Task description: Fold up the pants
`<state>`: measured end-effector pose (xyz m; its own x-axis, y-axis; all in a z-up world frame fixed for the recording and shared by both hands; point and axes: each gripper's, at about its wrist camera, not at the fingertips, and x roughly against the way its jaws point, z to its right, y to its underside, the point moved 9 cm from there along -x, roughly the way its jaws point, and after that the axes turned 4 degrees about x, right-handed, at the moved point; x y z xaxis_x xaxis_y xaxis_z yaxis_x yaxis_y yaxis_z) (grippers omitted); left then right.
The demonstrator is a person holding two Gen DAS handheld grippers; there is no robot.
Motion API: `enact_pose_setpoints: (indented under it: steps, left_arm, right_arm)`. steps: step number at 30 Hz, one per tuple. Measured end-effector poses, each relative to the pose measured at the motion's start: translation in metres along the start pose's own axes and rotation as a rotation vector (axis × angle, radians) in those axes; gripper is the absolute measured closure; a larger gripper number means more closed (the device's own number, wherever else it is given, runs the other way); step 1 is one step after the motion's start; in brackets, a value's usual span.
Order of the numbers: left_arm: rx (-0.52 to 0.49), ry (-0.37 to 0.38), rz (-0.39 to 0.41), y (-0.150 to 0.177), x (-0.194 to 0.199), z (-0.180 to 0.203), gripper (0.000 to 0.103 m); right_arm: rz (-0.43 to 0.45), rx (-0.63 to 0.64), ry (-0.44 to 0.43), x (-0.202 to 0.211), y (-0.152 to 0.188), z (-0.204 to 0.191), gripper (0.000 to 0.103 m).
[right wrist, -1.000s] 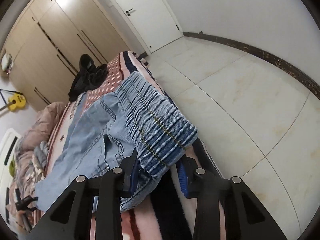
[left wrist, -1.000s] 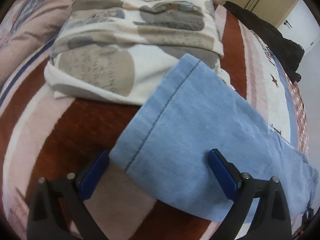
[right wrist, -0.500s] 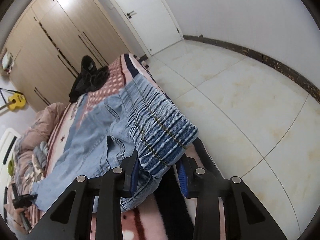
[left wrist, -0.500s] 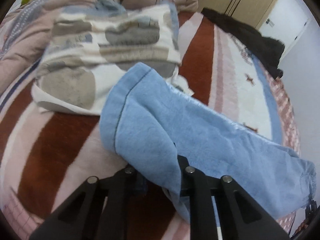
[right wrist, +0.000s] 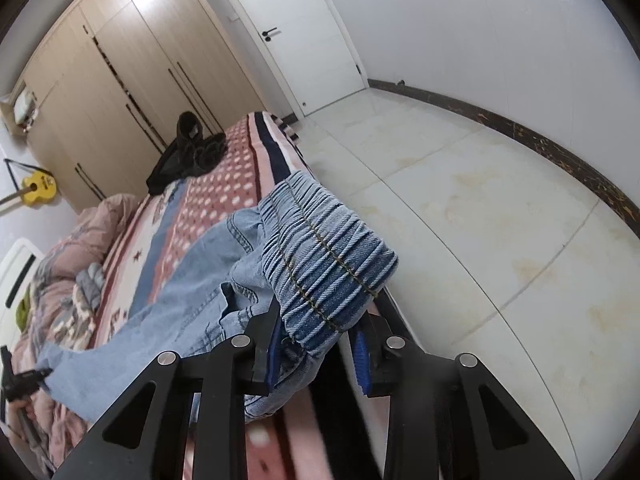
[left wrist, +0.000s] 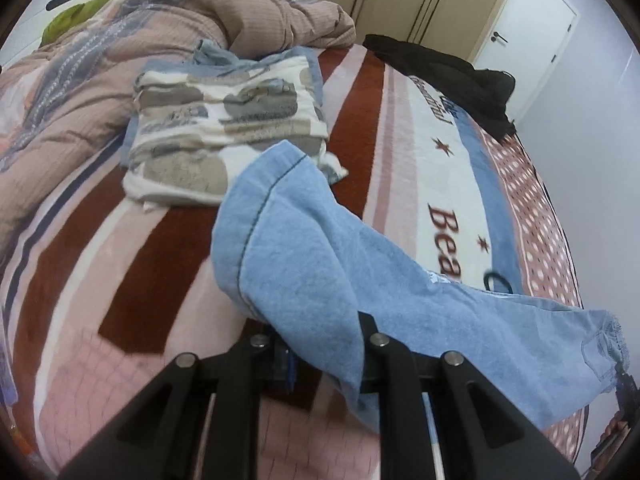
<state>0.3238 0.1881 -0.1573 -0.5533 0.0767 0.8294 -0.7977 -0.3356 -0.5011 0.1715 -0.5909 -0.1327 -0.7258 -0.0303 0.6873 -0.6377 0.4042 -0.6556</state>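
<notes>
1. Only the left wrist view shows the hem end of the pants (left wrist: 304,264): soft pale-blue denim with a dark stitched seam, lifted off the bed; the left gripper (left wrist: 320,344) is pinched tight on that leg cloth; a folded cream-and-grey printed cloth (left wrist: 224,120) lies just beyond.
2. Only the right wrist view shows the waistband (right wrist: 324,264), ribbed and gathered elastic denim; the right gripper (right wrist: 320,344) has it clamped between blue-padded fingers (right wrist: 362,360) at the bed's edge; the far leg stretches away across the bed.
3. The fleecy blanket (left wrist: 132,280) is striped rust, pink and cream; a black garment (right wrist: 188,156) lies near the wooden wardrobe (right wrist: 120,72); pale floor tiles (right wrist: 480,208) meet a white door (right wrist: 292,28).
</notes>
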Motion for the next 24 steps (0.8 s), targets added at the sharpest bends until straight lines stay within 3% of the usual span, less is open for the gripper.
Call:
enact_pose_setpoints:
  steps: [6, 13, 19, 22, 24]
  left_arm:
    - [-0.058, -0.028, -0.014, 0.038, 0.006, 0.0, 0.089]
    - [-0.079, -0.073, -0.018, 0.052, -0.004, -0.007, 0.087]
    - [-0.103, -0.134, -0.005, 0.052, -0.009, -0.014, 0.075]
    - [-0.127, -0.173, 0.007, 0.052, -0.008, -0.017, 0.068]
    - [-0.144, -0.198, 0.024, 0.051, -0.006, -0.019, 0.057]
  right_arm:
    - [-0.02, -0.021, 0.005, 0.031, 0.041, 0.027, 0.08]
    - [-0.025, 0.048, 0.075, 0.034, 0.066, 0.027, 0.077]
    - [-0.049, 0.063, 0.115, 0.03, 0.067, 0.027, 0.067]
    - [-0.043, 0.069, 0.137, 0.033, 0.066, 0.028, 0.057]
    - [-0.035, 0.073, 0.151, 0.038, 0.066, 0.029, 0.049]
